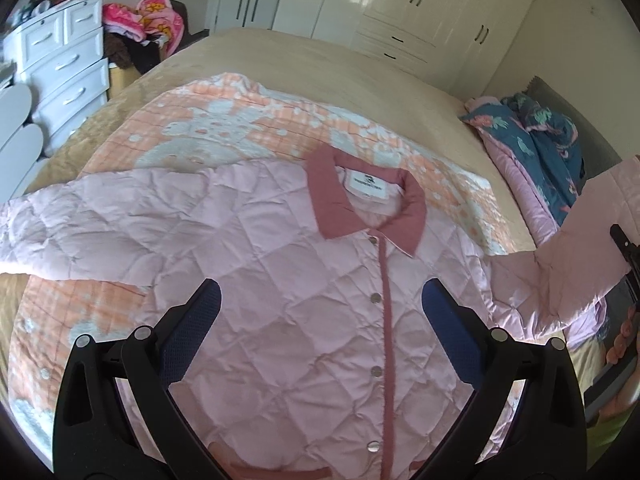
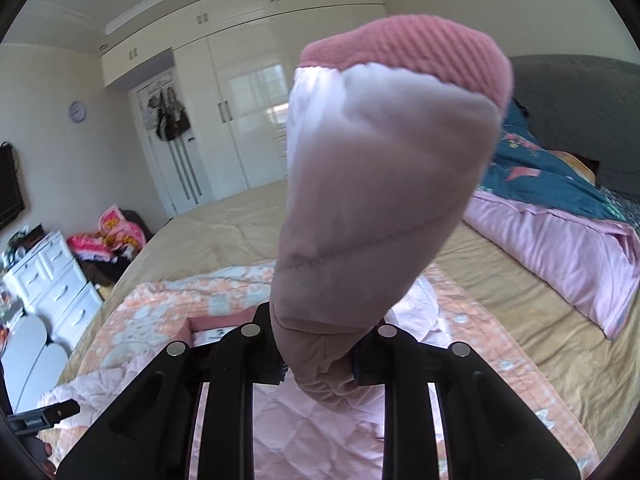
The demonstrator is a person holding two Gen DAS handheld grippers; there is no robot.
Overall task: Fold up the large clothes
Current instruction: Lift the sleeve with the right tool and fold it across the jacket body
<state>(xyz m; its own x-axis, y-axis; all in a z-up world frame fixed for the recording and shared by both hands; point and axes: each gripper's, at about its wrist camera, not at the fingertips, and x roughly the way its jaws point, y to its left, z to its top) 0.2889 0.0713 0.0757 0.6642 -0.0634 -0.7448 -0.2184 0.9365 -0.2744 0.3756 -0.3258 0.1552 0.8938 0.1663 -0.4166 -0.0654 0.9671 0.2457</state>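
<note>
A pink quilted jacket (image 1: 288, 280) with a darker pink collar (image 1: 328, 196) and a snap-button front lies face up on the bed. My left gripper (image 1: 320, 316) hovers open above its chest, blue pads wide apart with nothing between them. One sleeve (image 1: 80, 232) lies flat to the left. The other sleeve (image 1: 580, 240) is lifted off the bed at the right. In the right wrist view my right gripper (image 2: 320, 368) is shut on that sleeve (image 2: 380, 200), which stands up in front of the camera with its ribbed pink cuff (image 2: 420, 52) on top.
An orange and white patterned quilt (image 1: 240, 128) lies under the jacket on a tan bedspread (image 1: 320, 60). A teal and pink duvet (image 1: 540, 148) is bunched at the right. White drawers (image 1: 68, 60) stand left, white wardrobes (image 1: 400, 0) behind, a clothes pile (image 1: 148, 28) beside them.
</note>
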